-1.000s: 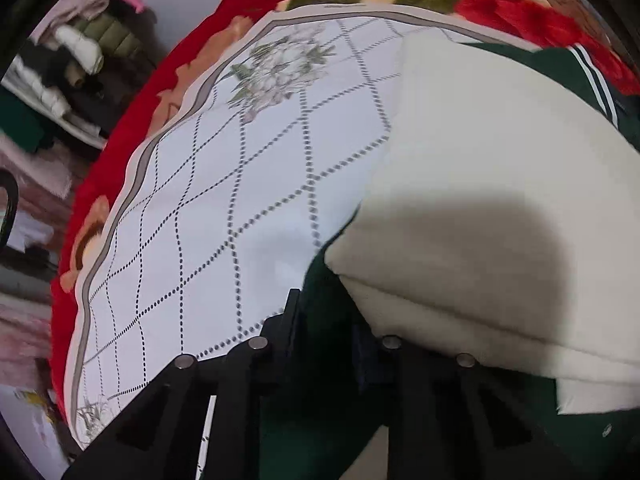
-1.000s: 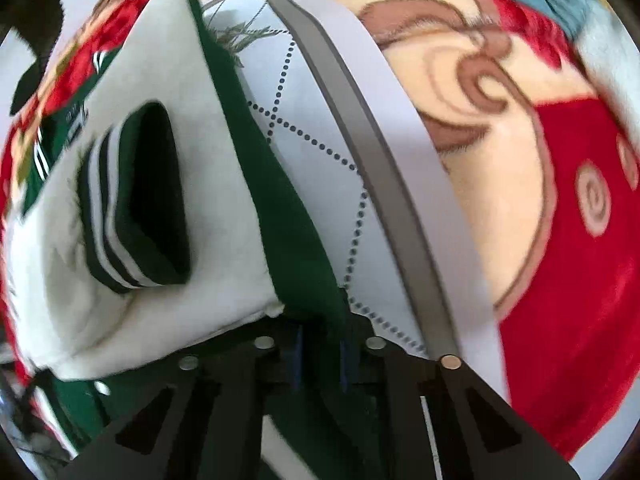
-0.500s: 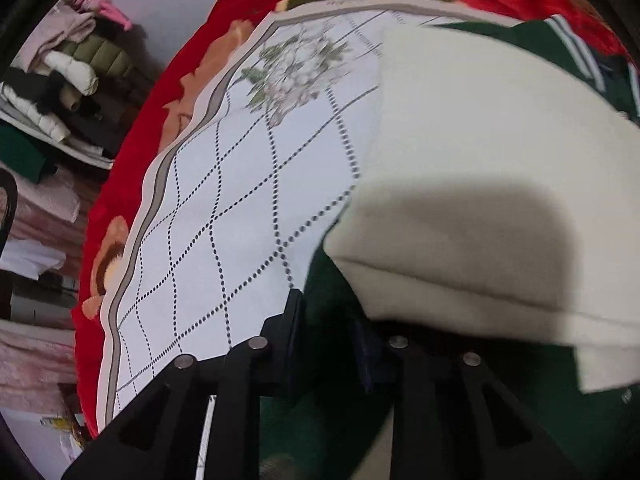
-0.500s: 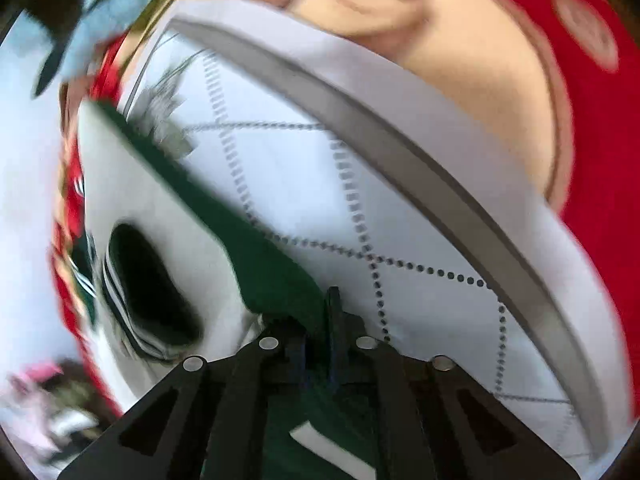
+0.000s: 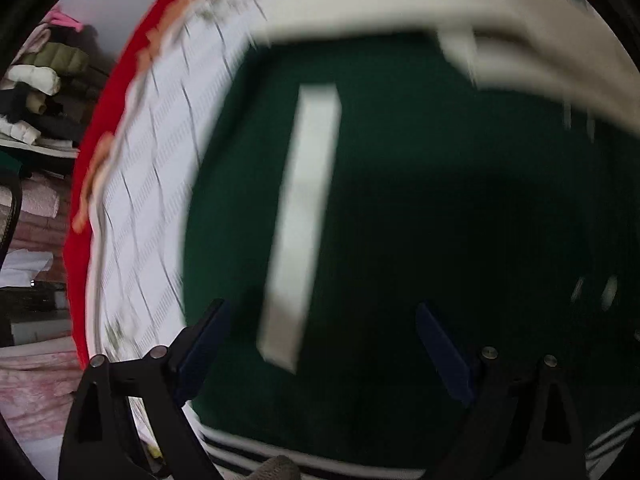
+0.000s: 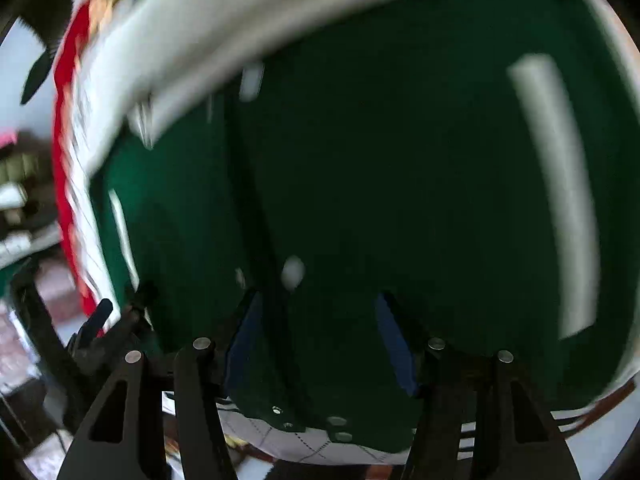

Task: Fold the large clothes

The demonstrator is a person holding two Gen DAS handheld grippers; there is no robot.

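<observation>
Both grippers, left gripper and right gripper, hover over the green jacket (blurred); jaws opening, gripping nothing, fabric directly below, cream sleeve beyond.

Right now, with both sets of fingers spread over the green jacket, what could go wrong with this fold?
1. Both the left gripper and the right gripper are opening with nothing pinched; the green jacket could slump out of its fold.
2. The cream sleeve lies loosely across the top and may slide off.
3. The jacket's hem sits near the white bedspread edge and may hang over it.
</observation>
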